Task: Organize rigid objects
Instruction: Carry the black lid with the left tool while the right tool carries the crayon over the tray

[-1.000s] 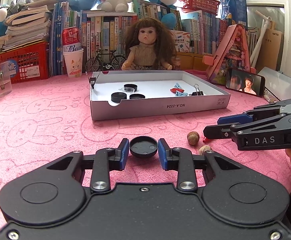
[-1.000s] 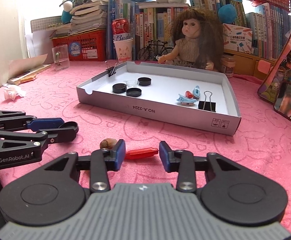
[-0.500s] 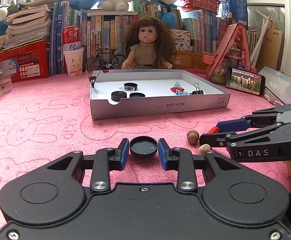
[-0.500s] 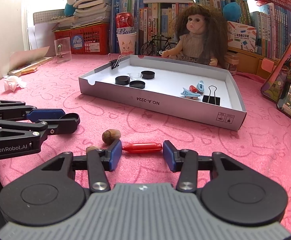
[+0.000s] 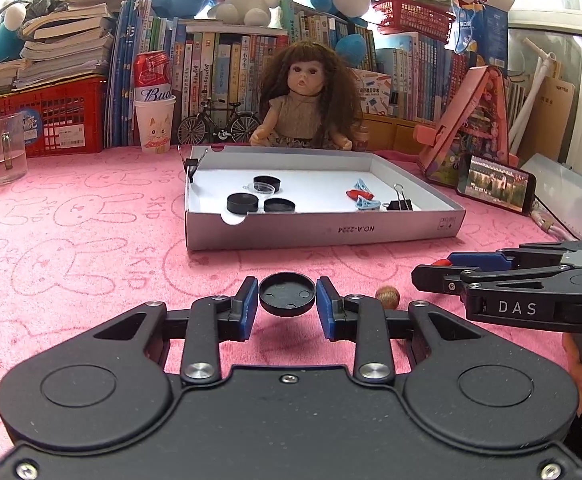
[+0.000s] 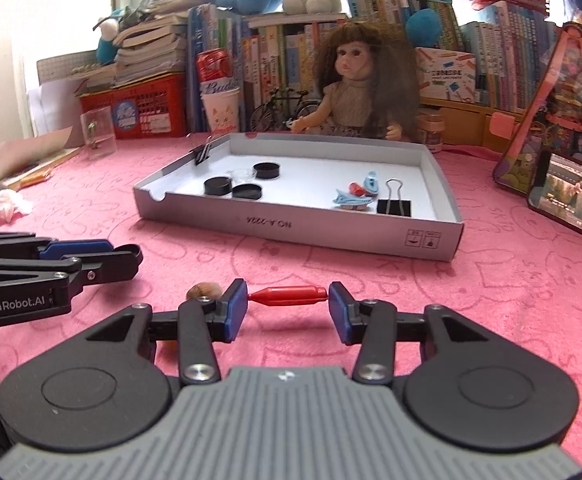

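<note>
Black cap (image 5: 287, 294), gripped by the left gripper (image 5: 287, 300), and red clip (image 6: 288, 295), pinched endwise by the right gripper (image 6: 288, 304), now both raised off the pink cloth (image 5: 71, 248), ready for the tray (image 5: 323, 234) ahead.

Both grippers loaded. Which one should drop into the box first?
Left, probably. Left gripper holds a black cap, facing the box head-on, matching caps just behind its near wall. Right gripper holds the red piece off-angle; clips lie farther in.

Bare pink cloth (image 5: 91, 264) leads to the tray's front wall (image 5: 323, 232) (low, unbroken).
</note>
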A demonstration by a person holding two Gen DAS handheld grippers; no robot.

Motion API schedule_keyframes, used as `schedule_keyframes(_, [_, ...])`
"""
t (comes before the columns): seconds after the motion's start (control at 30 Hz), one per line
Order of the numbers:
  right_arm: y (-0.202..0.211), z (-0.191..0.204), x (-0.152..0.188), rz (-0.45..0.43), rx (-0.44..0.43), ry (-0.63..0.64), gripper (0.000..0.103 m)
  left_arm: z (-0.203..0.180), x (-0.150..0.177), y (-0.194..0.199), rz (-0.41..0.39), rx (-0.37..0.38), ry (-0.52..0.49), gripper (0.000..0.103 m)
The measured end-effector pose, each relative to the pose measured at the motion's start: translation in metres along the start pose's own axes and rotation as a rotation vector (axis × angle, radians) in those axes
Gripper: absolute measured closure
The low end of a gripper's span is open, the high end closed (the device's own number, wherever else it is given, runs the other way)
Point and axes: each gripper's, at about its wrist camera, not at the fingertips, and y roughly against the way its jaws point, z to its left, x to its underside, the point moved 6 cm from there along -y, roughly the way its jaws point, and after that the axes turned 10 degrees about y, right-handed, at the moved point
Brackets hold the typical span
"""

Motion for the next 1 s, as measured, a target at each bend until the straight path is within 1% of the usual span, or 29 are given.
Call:
schedule_keyframes(0.2, [-0.004, -0.016, -0.011, -0.017, 0.057, -0.073, 0.052, -0.006, -0.021, -0.006, -0.027, -0.01, -0.011, 0.073])
schedule_keyframes(0.37, [-0.008, -0.028, -0.02, -0.036, 0.091, -0.114, 0.052, -0.009, -0.039, -0.019, -0.03, -0.007, 0.011, 0.073])
schedule_keyframes(0.63, [-0.018, -0.04, -0.039, -0.073, 0.116, -0.135, 0.052, -0.014, -0.066, -0.044, -0.043, -0.007, 0.028, 0.073])
schedule_keyframes(0.9, [-0.033, -0.056, -0.05, -0.078, 0.119, -0.177, 0.052, -0.016, -0.089, -0.068, -0.054, -0.011, 0.008, 0.073])
schedule_keyframes(1.0, [-0.04, -0.062, -0.055, -0.079, 0.121, -0.184, 0.052, -0.016, -0.097, -0.078, -0.052, -0.002, 0.011, 0.073])
